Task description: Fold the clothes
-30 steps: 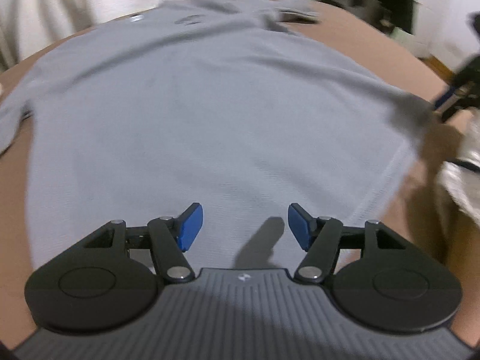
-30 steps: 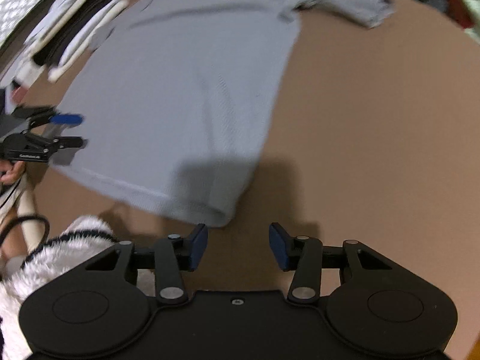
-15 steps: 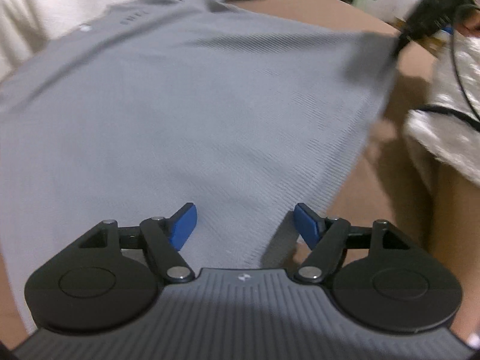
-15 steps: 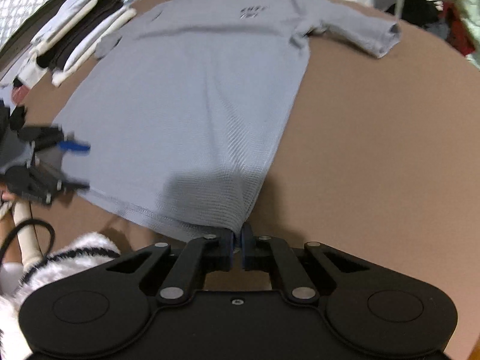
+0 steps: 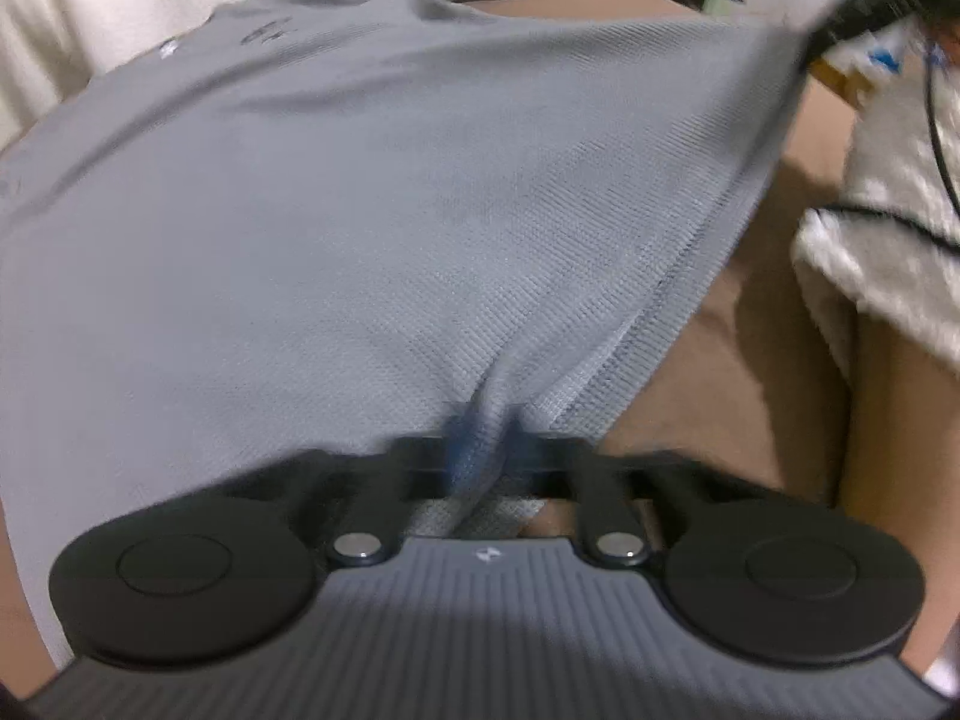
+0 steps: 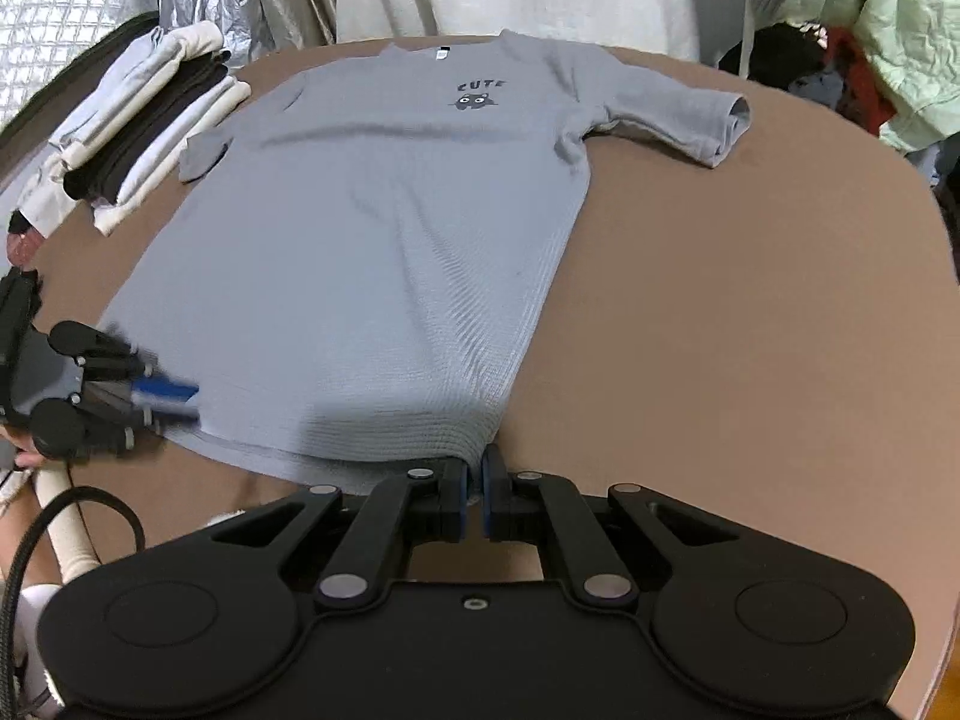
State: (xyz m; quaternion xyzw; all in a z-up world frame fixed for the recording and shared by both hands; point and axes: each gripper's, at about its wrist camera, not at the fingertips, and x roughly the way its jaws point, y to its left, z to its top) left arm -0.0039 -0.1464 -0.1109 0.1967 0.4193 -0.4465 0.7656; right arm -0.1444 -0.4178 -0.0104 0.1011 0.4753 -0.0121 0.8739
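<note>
A grey T-shirt (image 6: 384,252) lies face up on a brown table (image 6: 750,312), collar at the far end, hem towards the cameras, with a small dark cartoon print under the word CUTE on the chest. Its one sleeve (image 6: 696,120) spreads out flat to the right in the right wrist view; the other sleeve is tucked against the body near a stack of folded clothes (image 6: 126,138), white, cream and black, that sits at the far left edge of the table just beside the shirt. Behind the table hang pale curtains, and a pale green quilted garment (image 6: 888,42) with other dark clothes is heaped past the right edge. Nothing lies on the shirt itself.

The right gripper (image 6: 474,486) points downward at the near right hem corner and is clenched on it, the blue pads pinching the cloth, which rises in ridges towards the jaws. The left gripper (image 5: 480,450) is at the near left hem corner, tilted down likewise; its fingers are blurred but closed together, with a bunch of the hem gathered up between them. In the right wrist view it appears at the shirt's left edge (image 6: 162,396), a cable trailing below it. A white fluffy sleeve (image 5: 888,228) shows beside the table in the left wrist view.
</note>
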